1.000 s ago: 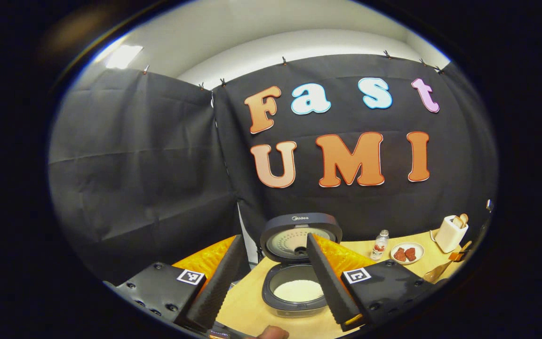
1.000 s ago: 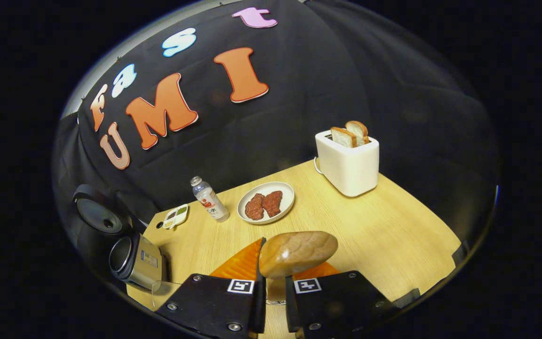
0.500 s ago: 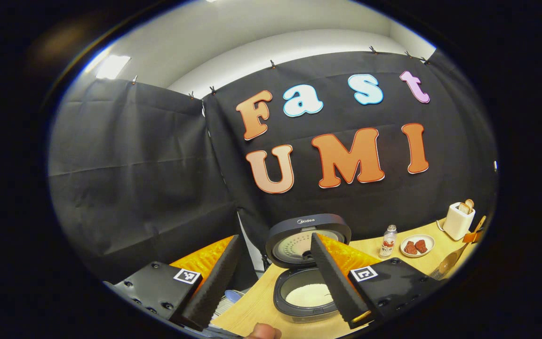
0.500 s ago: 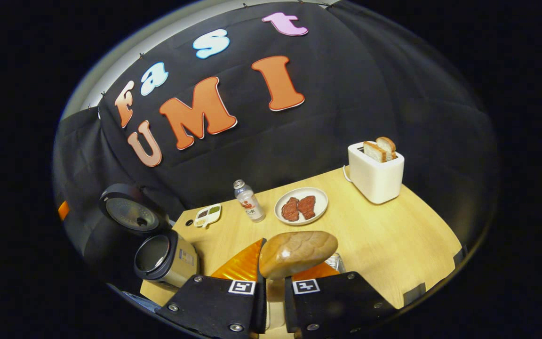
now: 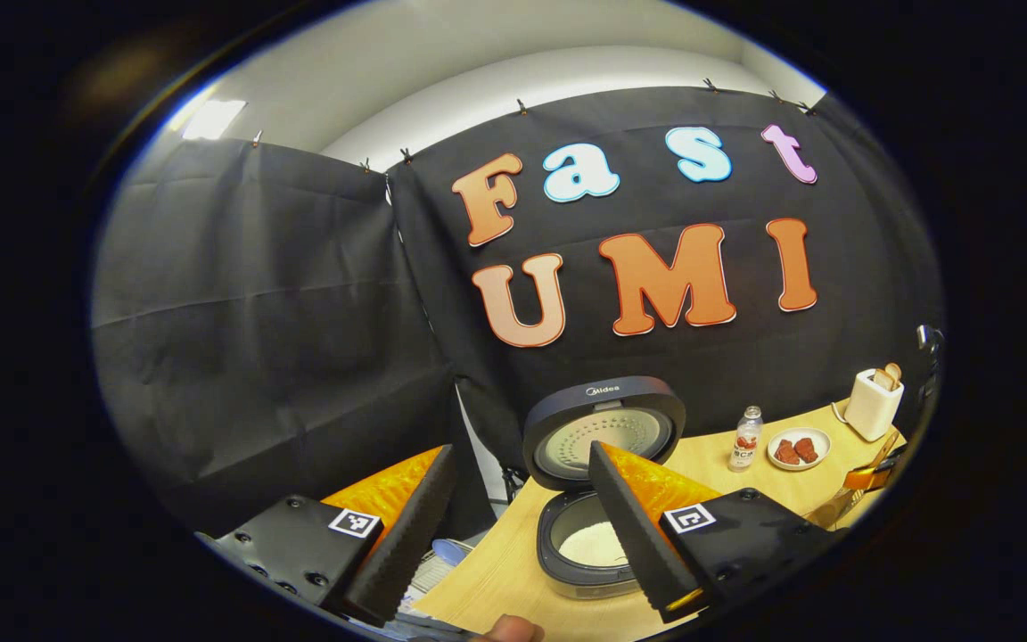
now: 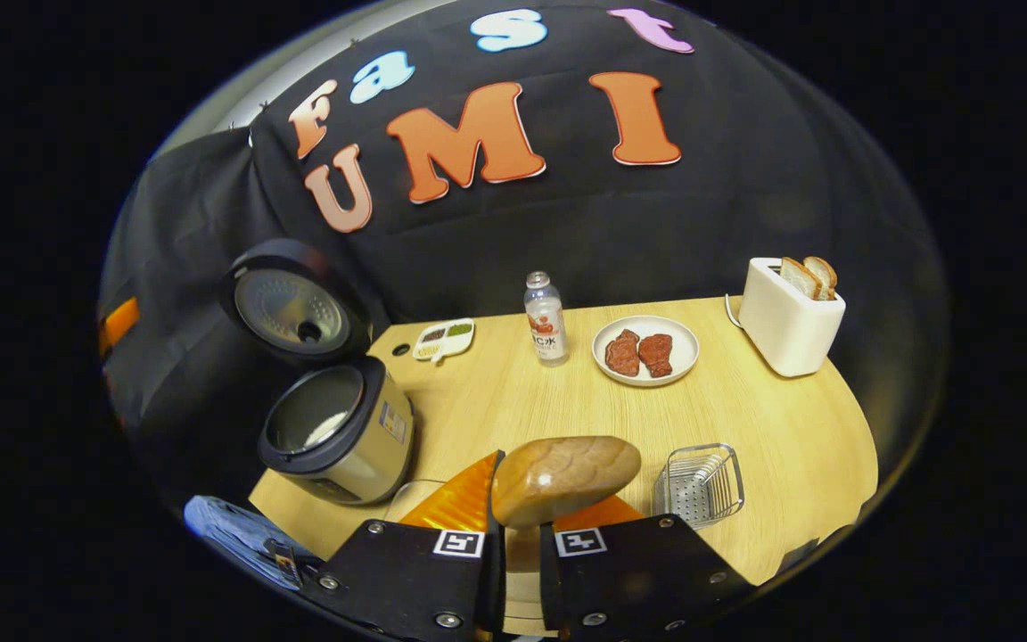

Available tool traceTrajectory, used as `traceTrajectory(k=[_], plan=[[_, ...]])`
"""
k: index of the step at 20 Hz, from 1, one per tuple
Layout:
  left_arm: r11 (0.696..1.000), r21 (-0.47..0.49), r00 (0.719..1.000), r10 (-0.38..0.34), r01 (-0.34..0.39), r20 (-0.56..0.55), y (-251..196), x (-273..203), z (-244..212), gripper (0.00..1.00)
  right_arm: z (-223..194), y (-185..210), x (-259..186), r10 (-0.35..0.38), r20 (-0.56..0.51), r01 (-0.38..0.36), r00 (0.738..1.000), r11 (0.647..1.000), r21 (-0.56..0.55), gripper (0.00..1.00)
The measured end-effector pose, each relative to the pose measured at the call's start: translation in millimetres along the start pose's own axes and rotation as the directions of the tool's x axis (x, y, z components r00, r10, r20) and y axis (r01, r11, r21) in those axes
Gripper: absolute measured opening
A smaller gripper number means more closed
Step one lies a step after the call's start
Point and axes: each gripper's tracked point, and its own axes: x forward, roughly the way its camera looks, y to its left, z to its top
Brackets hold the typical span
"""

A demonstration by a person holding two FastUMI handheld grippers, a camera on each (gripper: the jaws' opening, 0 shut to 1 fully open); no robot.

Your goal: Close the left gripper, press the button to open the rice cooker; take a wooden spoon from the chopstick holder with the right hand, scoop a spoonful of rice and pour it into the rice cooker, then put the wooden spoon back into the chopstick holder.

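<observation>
The rice cooker (image 6: 340, 432) stands open at the table's left end, its lid (image 6: 291, 308) raised and white rice in the pot (image 5: 594, 542). My right gripper (image 6: 516, 546) is shut on the handle of the wooden spoon (image 6: 564, 477), held above the table's near side between the cooker and the wire chopstick holder (image 6: 699, 484). The spoon's rounded bowl faces the camera, and I cannot tell what it carries. My left gripper (image 5: 522, 535) is open, hanging in front of the cooker (image 5: 589, 548) with nothing between its fingers. The spoon and the right gripper (image 5: 861, 486) also show far right in the left gripper view.
At the back of the wooden table (image 6: 772, 419) stand a small bottle (image 6: 546, 319), a plate with two pieces of meat (image 6: 645, 349), a white toaster with bread (image 6: 790, 316) and a small seasoning dish (image 6: 444, 339). A person's trouser leg (image 6: 242, 535) is by the near left corner.
The right gripper view has swung left and levelled, bringing the cooker closer and the wire holder into sight; the spoon stays gripped. The left gripper has drifted slightly and stays open.
</observation>
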Motion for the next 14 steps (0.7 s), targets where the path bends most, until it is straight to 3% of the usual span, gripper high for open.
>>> traceTrajectory(k=[4,5,8,14], plan=[[1.000,0.010,1.000,0.011,-0.011,-0.008,4.2,0.2,-4.1,0.99,-19.2,-0.2,17.5,-0.030,-0.034,0.028,0.999,0.997,-0.073,0.15],[1.000,0.012,1.000,0.011,-0.011,-0.012,4.6,0.9,-5.6,0.99,-20.5,-1.9,21.3,-0.044,-0.024,0.041,0.999,0.993,-0.113,0.11],[1.000,0.015,1.000,0.006,-0.005,-0.027,2.5,4.4,-10.4,0.96,-29.0,-2.1,31.7,-0.061,-0.006,0.058,0.998,0.973,-0.224,0.15],[0.998,0.056,0.999,-0.001,0.003,-0.039,-5.8,9.3,-11.5,1.00,-57.1,6.6,43.5,-0.063,0.037,0.073,0.997,0.902,-0.426,0.13]])
